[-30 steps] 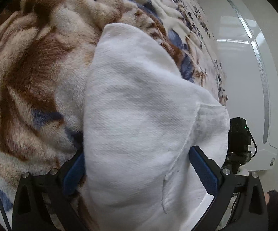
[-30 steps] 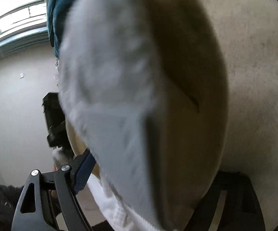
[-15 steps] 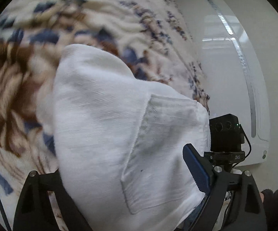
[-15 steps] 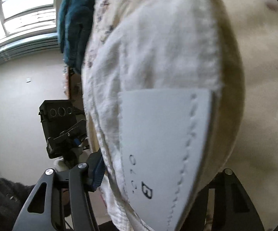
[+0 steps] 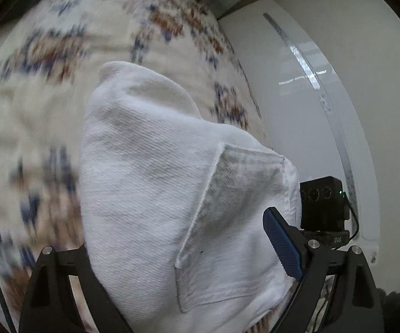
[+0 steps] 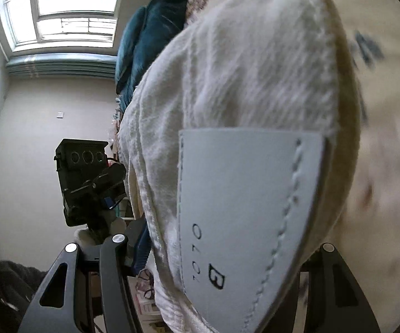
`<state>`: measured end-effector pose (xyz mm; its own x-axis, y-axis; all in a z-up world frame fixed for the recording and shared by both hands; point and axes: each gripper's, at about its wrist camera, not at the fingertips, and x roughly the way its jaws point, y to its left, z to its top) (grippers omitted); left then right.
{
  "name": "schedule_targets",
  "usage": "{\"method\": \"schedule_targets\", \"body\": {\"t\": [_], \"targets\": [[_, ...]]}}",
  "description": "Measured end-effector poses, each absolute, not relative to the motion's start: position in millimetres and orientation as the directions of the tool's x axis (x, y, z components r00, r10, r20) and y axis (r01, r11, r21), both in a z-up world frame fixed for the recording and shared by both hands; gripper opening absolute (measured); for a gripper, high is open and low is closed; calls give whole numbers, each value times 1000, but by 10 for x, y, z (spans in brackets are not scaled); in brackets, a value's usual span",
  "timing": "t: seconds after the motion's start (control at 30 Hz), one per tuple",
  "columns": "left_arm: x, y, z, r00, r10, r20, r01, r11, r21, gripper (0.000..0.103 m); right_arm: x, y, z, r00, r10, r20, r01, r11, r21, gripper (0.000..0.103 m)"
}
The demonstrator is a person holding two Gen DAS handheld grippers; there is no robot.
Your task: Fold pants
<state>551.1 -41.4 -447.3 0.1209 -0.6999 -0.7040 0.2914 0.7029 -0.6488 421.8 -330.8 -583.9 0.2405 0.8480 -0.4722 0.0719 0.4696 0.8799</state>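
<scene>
Pants (image 5: 150,183): white twill cloth is held up in front of both cameras, above a patterned blanket (image 5: 47,55); a back pocket (image 5: 236,222) is seen in the left wrist view, a pale waistband patch (image 6: 244,208) with dark lettering in the right wrist view.
Left gripper (image 5: 177,263): clenched on a thick bunch of the pants; the blue pad (image 5: 281,245) of one finger is pressed against the pocket edge, the other finger is hidden under cloth.
Right gripper (image 6: 227,255): clamped on the waistband; cloth fills the gap between the fingers, and only one blue pad (image 6: 141,249) is seen.
Change, left view: the blanket is shown smaller and blurred compared with a second ago; more of the white cabinet (image 5: 324,111) is seen; the pocket is now fully exposed.
Change, right view: the patch, dark and shadowed a second ago, is now lit and readable; the window (image 6: 69,8) and a teal cloth (image 6: 150,33) are revealed.
Other gripper's camera box: seen at the side in each view (image 5: 322,205) (image 6: 83,183).
</scene>
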Motion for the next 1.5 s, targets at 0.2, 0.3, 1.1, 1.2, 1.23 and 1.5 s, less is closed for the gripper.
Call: {"method": "schedule_targets", "body": {"t": [0.2, 0.3, 1.1, 1.2, 1.23, 1.5], "targets": [[6629, -511, -4609, 178, -666, -725, 290, 739, -608, 90, 5474, -3394, -5939, 196, 844, -499, 19, 506, 862, 62], [7147, -525, -4794, 184, -650, -737, 274, 754, -597, 90, 6009, -3331, -6086, 176, 839, -515, 11, 521, 853, 61], [7012, -476, -4629, 358, -90, -929, 159, 987, -35, 93, 6200, -3226, -5379, 220, -9, -975, 282, 958, 55, 93], [6817, -591, -4288, 369, -82, -926, 182, 983, -15, 93, 5949, -2921, -4813, 248, -36, -968, 291, 956, 39, 93], [6701, -611, -4101, 380, -89, -921, 188, 982, -17, 93, 5891, -2823, -4690, 260, -52, -964, 285, 958, 25, 93], [5803, -581, -2736, 483, -88, -871, 207, 978, 16, 93, 5007, -2700, -3262, 356, -84, -931, 275, 961, 18, 94]]}}
